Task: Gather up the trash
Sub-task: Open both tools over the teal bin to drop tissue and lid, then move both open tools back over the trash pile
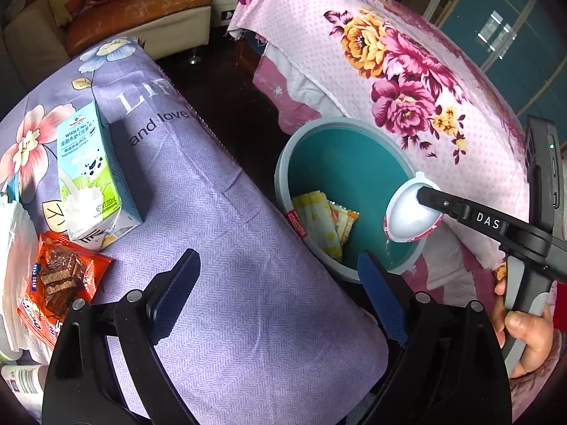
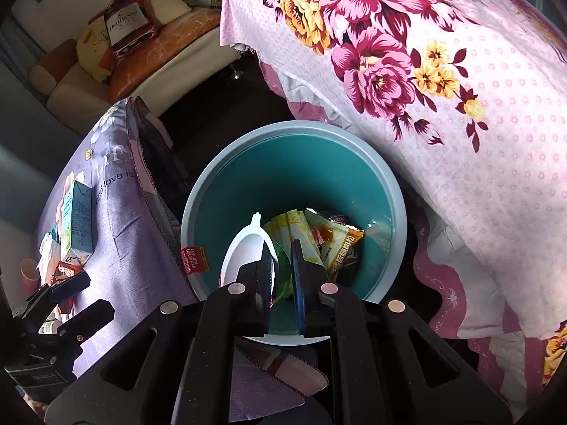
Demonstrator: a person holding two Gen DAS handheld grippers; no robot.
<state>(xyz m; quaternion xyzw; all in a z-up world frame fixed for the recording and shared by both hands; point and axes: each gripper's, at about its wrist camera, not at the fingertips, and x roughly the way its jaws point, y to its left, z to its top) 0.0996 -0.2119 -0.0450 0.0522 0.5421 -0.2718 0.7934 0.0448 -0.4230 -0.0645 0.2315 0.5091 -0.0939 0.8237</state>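
Both wrist views look steeply down: the left sits close over the surface point(image 1: 248, 248), the right close above the bin point(image 2: 397, 191); both share that bin point(image 1: 283, 163)

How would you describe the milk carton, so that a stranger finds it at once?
Start at the purple flowered cloth left of the teal bin. The milk carton stands upright there, behind an orange snack packet. It alone is a tall box, pale blue and green.
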